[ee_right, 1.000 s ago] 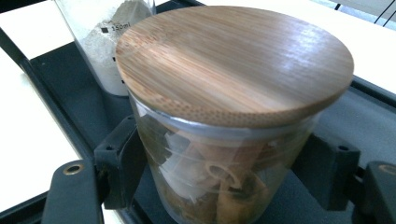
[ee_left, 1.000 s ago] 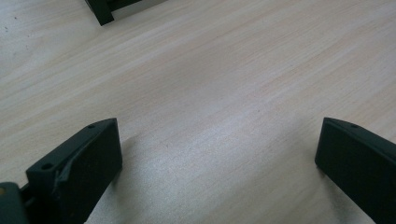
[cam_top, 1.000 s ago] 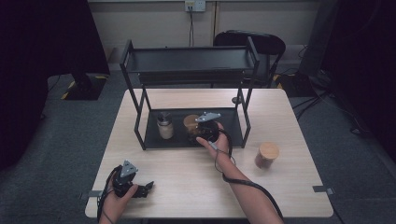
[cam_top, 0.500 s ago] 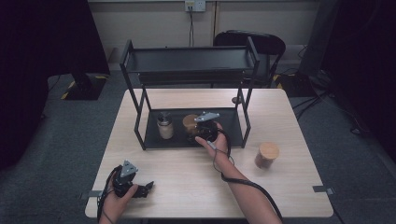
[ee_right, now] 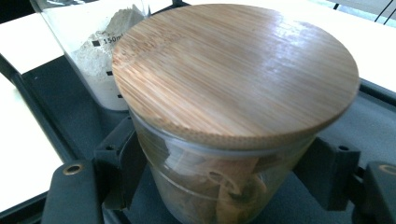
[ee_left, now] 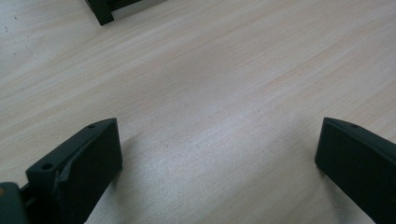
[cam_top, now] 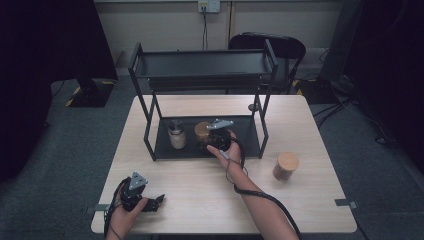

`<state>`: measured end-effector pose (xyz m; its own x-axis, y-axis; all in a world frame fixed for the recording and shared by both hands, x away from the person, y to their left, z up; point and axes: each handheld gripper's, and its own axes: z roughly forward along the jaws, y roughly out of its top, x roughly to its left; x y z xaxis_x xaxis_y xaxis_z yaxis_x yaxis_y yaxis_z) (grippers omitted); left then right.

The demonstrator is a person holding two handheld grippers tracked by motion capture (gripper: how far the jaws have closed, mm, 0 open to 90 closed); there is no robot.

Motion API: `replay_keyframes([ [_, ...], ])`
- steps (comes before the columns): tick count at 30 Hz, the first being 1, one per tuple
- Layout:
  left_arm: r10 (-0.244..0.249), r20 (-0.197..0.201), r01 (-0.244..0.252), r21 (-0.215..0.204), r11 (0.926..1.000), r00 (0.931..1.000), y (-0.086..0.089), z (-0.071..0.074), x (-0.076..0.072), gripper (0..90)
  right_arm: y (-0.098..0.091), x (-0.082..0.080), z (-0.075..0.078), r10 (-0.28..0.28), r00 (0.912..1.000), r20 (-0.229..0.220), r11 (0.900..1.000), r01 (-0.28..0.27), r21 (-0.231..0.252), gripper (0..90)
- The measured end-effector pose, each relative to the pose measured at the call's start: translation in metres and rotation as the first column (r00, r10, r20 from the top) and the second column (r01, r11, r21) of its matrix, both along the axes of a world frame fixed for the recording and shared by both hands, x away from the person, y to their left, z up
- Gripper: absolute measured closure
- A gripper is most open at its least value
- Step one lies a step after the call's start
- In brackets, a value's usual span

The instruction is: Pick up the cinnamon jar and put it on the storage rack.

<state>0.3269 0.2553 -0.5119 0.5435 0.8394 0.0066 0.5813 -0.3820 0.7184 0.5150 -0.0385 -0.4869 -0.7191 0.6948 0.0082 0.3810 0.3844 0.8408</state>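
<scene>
Bamboo-lidded glass jar (ee_right: 233, 116), with what look like cinnamon sticks inside, sits between the jaws of the right gripper (ee_right: 219, 177); the black pads press on the glass wall from both sides, just under the lid, so this gripper is clamped on the jar. In the high view the same jar (cam_top: 202, 131) is on the lower tray of the black wire rack (cam_top: 150, 112), near the tray's middle, with the right gripper (cam_top: 216, 134) reaching in from the rack's front. Whether the jar's base rests on the tray or hangs slightly above it, I cannot tell. Just beside it in the rack stands a smaller measuring bottle (cam_top: 175, 135) holding pale powder. A second bamboo-lidded jar (cam_top: 286, 166) stands on the wooden table (cam_top: 200, 190), outside the rack, off its front right leg. Left gripper (cam_top: 150, 201) rests low on the table, well in front of the rack's left front corner; its jaws stand wide apart with bare wood between them in the left gripper view, holding nothing. Judgement on progress: the work looks like stocking the rack's lower tray with containers. Two are in; the one in the grip needs releasing once seated. Remaining, as I read it: the outside jar has yet to be moved in. Upper shelf of the rack carries nothing I can make out.
</scene>
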Motion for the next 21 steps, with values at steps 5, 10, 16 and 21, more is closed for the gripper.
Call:
replay_keyframes([
  [5, 0.0, 0.0, 0.0, 0.0, 1.0, 1.0, 0.0, 0.0, 0.0, 0.1, 0.002, 0.001, 0.0, -0.002, 1.0, 0.003, 1.0, 0.002, 0.001, 25.1],
  [10, 0.0, 0.0, 0.0, 0.0, 1.0, 1.0, 0.0, 0.0, 0.0, 0.1, 0.004, 0.001, -0.002, -0.005, 0.9999, 0.01, 1.0, 0.005, 0.001, 25.0],
  [16, 0.0, 0.0, 0.0, 0.0, 1.0, 1.0, 0.0, 0.0, 0.0, 0.1, 0.008, 0.001, -0.002, -0.012, 0.9998, 0.015, 0.9998, 0.012, -0.015, 25.0],
  [21, 0.0, 0.0, 0.0, 0.0, 1.0, 1.0, 0.0, 0.0, 0.0, 0.1, 0.011, 0.001, -0.002, -0.02, 0.9996, 0.019, 0.9995, 0.021, -0.024, 25.0],
])
